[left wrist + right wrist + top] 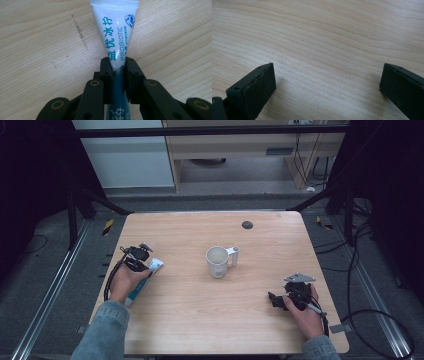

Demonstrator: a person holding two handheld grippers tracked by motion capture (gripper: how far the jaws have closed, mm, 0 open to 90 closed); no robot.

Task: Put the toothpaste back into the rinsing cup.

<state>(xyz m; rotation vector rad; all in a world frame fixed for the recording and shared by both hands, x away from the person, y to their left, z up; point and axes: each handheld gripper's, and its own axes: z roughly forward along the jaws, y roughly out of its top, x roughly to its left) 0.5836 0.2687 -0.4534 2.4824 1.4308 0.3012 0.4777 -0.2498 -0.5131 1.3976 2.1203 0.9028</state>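
A white and teal toothpaste tube (113,35) lies on the wooden table (200,310) at the left side, its flat crimped end pointing away from the person. My left gripper (117,66) is shut on the tube's middle, both pads pressing its sides. In the high view the tube (150,272) pokes out from under the left hand and gripper (136,262). My right gripper (327,82) hovers over bare wood with its jaws wide apart and nothing between them. It sits at the table's right front (280,301).
A white mug (218,261) with its handle to the right stands upright at the table's middle. A small dark round disc (247,225) lies near the far edge. Cables trail on the floor to the right of the table.
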